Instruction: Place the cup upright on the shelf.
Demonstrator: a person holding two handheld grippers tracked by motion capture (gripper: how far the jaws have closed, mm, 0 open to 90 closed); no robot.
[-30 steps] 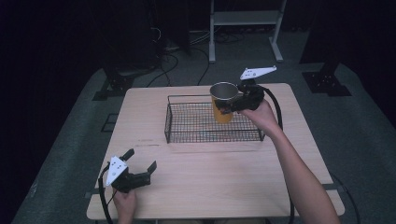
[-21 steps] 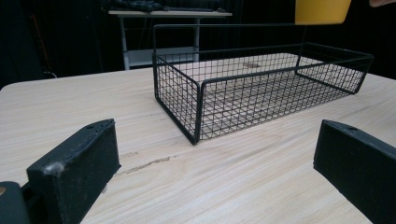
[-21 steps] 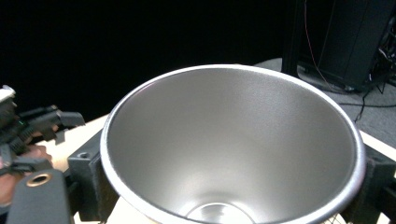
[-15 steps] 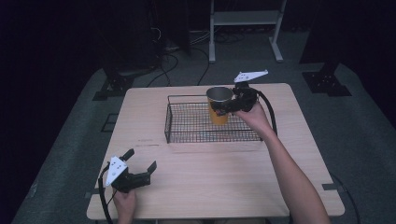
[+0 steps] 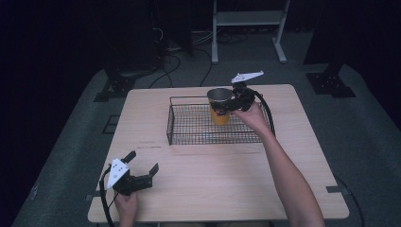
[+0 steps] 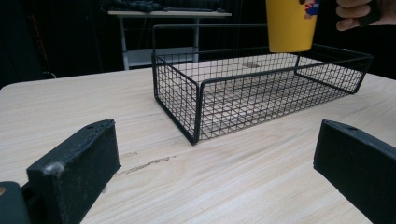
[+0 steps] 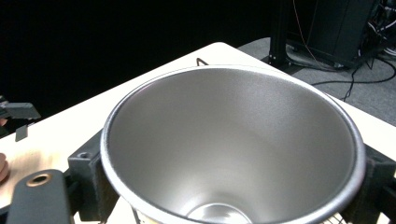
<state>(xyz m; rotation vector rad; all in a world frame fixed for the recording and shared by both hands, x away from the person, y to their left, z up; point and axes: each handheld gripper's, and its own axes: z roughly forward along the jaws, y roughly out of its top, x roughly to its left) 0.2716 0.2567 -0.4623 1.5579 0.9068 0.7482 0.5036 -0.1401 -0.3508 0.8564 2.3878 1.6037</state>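
1. Jaws of the left gripper (image 5: 142, 171) stand wide apart with nothing between them, low at the lower left of the high view. In the left gripper view the two black pads (image 6: 74, 163) frame bare table (image 6: 233, 186), so this gripper seems parked out of the way while the other hand works.

2. Farther up, in the middle of the high view, sits the black wire basket (image 5: 189, 137), its mesh floor bare as far as can be seen. It looks like the place meant for the cup.

3. Past the basket's near edge, the right gripper (image 5: 226, 107) is closed on the yellow cup (image 5: 220, 116), clamped on the wall just under the rim. In the right gripper view the steel-lined mouth (image 7: 233, 140) faces up, a jaw showing on each side.

4. Held upright, the cup hangs over the basket's far right part; the left gripper view shows its base (image 6: 290, 45) above the top wire, not yet touching the mesh. Gripping near the rim probably leaves the base free to settle flat.
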